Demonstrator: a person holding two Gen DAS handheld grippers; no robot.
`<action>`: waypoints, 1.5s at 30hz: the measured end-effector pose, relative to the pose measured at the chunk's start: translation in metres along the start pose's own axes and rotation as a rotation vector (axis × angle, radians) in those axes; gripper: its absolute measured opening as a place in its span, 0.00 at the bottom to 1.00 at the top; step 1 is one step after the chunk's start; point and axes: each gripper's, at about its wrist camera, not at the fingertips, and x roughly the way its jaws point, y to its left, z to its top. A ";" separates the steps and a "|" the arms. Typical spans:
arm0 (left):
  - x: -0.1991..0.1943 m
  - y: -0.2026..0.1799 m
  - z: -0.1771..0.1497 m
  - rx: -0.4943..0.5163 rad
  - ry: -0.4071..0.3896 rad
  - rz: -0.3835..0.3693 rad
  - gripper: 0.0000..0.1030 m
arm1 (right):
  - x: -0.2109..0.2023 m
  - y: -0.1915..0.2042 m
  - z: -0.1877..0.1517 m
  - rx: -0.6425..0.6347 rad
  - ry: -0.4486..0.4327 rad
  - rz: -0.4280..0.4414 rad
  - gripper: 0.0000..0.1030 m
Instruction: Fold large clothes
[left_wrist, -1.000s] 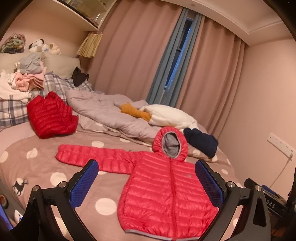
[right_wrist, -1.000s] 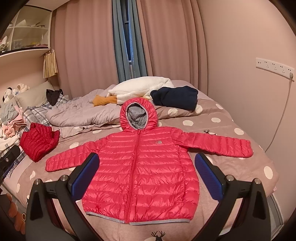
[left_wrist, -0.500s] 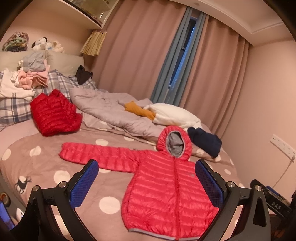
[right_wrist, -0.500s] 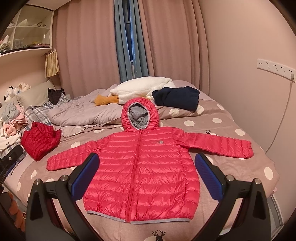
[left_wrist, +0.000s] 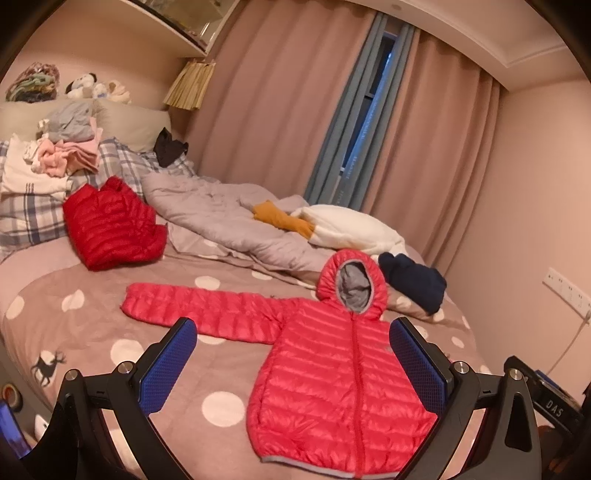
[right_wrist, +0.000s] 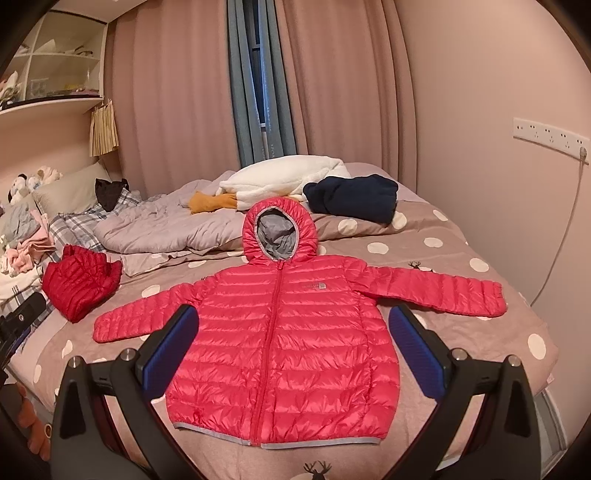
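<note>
A pink-red hooded puffer jacket (right_wrist: 288, 332) lies flat and zipped on the polka-dot bed (right_wrist: 443, 236), front up, both sleeves spread out, hood toward the curtains. It also shows in the left wrist view (left_wrist: 343, 376), with its left sleeve (left_wrist: 199, 310) stretched out. My right gripper (right_wrist: 293, 354) is open and empty, held above the jacket's lower body. My left gripper (left_wrist: 291, 365) is open and empty, above the bed at the jacket's left side. Neither gripper touches the jacket.
A folded red puffer jacket (left_wrist: 110, 225) lies near the plaid pillow (left_wrist: 29, 214). A grey duvet (left_wrist: 229, 221), a mustard garment (left_wrist: 280, 218), a white fleece (left_wrist: 351, 229) and a navy garment (right_wrist: 351, 199) lie behind the hood. Stacked clothes (left_wrist: 62, 158) sit at the headboard. A wall is at the right.
Both grippers have drawn back and shifted slightly, so the jacket sits a little lower and further right in the left view. The jacket has not moved. Both grippers stay open.
</note>
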 end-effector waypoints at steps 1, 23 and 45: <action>0.000 0.000 0.000 0.000 -0.001 0.005 1.00 | 0.000 0.000 -0.001 0.003 0.001 0.008 1.00; 0.106 0.051 -0.009 -0.139 -0.053 0.033 1.00 | 0.066 -0.080 -0.010 0.105 0.093 -0.235 1.00; 0.241 0.201 -0.059 -0.455 0.266 0.244 1.00 | 0.148 -0.109 -0.046 0.136 0.313 -0.382 1.00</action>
